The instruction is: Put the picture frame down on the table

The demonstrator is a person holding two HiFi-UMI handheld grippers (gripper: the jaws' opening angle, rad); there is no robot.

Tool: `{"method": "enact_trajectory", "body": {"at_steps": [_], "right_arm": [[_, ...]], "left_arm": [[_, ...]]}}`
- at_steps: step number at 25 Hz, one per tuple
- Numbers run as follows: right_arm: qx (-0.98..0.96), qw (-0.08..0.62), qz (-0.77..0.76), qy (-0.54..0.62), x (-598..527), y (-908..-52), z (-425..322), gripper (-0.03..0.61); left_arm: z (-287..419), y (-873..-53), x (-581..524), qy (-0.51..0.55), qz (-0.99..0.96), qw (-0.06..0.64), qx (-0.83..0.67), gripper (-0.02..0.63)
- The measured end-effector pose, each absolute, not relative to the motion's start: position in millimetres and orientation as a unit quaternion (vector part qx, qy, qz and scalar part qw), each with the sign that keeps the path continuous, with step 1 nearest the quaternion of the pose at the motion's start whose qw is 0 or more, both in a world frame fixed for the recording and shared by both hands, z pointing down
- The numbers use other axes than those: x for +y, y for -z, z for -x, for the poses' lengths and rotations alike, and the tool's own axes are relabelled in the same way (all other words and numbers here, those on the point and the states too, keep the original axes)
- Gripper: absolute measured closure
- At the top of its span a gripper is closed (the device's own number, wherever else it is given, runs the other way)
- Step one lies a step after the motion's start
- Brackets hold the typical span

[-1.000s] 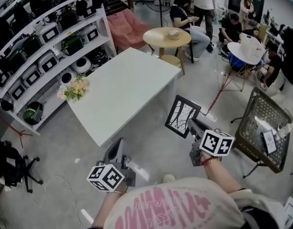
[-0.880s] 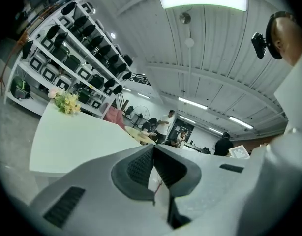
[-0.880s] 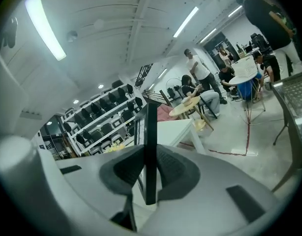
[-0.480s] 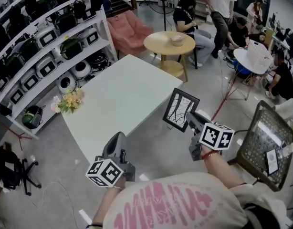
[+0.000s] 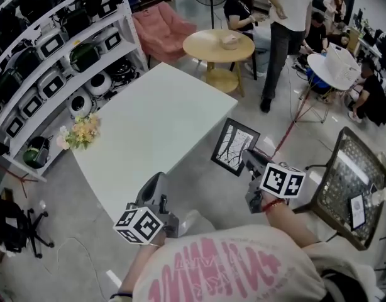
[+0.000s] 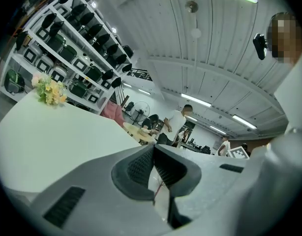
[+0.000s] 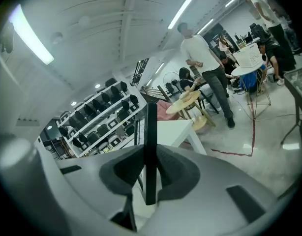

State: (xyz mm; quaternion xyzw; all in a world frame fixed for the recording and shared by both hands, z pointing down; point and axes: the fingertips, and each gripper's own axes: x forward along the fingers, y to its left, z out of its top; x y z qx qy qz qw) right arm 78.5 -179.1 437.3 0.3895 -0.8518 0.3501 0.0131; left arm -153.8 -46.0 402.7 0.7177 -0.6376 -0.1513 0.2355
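Note:
The black picture frame (image 5: 234,145) with a branch drawing hangs in the air off the right edge of the white table (image 5: 152,124). My right gripper (image 5: 251,159) is shut on the frame's lower right edge. In the right gripper view the frame (image 7: 150,146) stands edge-on between the closed jaws of the right gripper (image 7: 150,173). My left gripper (image 5: 156,187) sits at the table's near corner, shut with nothing in it. In the left gripper view the left gripper (image 6: 153,167) shows its pads touching.
Yellow flowers (image 5: 78,131) lie at the table's left edge. Shelves (image 5: 48,49) of appliances run along the left. A round wooden table (image 5: 218,44), a person standing (image 5: 287,24) and a mesh chair (image 5: 347,181) are beyond and to the right.
I have stepped closer to the table; the frame and both grippers now sit nearer its right edge. A standing person walked into view near the round table.

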Motion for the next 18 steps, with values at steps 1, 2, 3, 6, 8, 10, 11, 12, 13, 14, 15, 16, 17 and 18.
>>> {"method": "enact_trajectory", "body": {"at_steps": [1, 2, 3, 6, 8, 10, 11, 12, 13, 14, 15, 16, 17, 18], "right_arm": [[-0.850, 0.013, -0.391, -0.353, -181.9, -439.6, -77.3, 0.497], [-0.849, 0.014, -0.392, -0.355, -184.9, -441.8, -75.6, 0.497], [-0.847, 0.016, -0.393, -0.357, -187.9, -444.3, -73.8, 0.497], [-0.842, 0.021, -0.399, -0.362, -198.6, -452.1, -69.5, 0.497], [-0.837, 0.025, -0.406, -0.366, -208.4, -454.7, -66.5, 0.497], [-0.832, 0.026, -0.413, -0.370, -220.9, -453.6, -62.0, 0.497], [-0.830, 0.024, -0.415, -0.372, -227.7, -450.6, -58.2, 0.497], [-0.828, 0.020, -0.418, -0.373, -234.6, -446.9, -54.1, 0.497], [-0.827, 0.017, -0.421, -0.373, -241.6, -443.5, -50.3, 0.497], [-0.825, 0.014, -0.424, -0.374, -248.7, -440.8, -46.8, 0.497], [-0.823, 0.012, -0.427, -0.374, -255.8, -438.9, -43.5, 0.497], [-0.822, 0.010, -0.429, -0.374, -262.9, -437.3, -40.5, 0.497], [-0.820, 0.009, -0.432, -0.374, -270.4, -436.1, -37.7, 0.497], [-0.819, 0.007, -0.435, -0.374, -278.3, -435.3, -35.0, 0.497]], "left_arm": [[154.6, -402.3, -52.4, 0.150, -0.720, 0.236, -0.635, 0.611], [155.6, -402.4, -59.1, 0.150, -0.722, 0.236, -0.633, 0.611], [156.4, -403.3, -65.8, 0.150, -0.724, 0.236, -0.630, 0.611], [156.6, -408.9, -87.4, 0.144, -0.734, 0.240, -0.619, 0.611], [158.1, -411.2, -104.4, 0.138, -0.739, 0.246, -0.612, 0.611], [163.1, -408.4, -122.5, 0.136, -0.742, 0.250, -0.607, 0.611], [166.9, -404.9, -131.4, 0.136, -0.745, 0.250, -0.604, 0.611], [171.1, -400.7, -140.1, 0.136, -0.747, 0.249, -0.601, 0.611], [175.8, -396.5, -148.7, 0.136, -0.750, 0.248, -0.598, 0.611], [180.8, -392.8, -157.1, 0.136, -0.753, 0.245, -0.595, 0.611], [186.1, -389.5, -165.3, 0.136, -0.755, 0.243, -0.594, 0.611], [191.5, -386.7, -173.5, 0.136, -0.757, 0.240, -0.592, 0.611], [196.7, -384.5, -181.8, 0.135, -0.758, 0.238, -0.591, 0.611], [201.6, -383.2, -190.0, 0.135, -0.760, 0.237, -0.590, 0.611]]}}
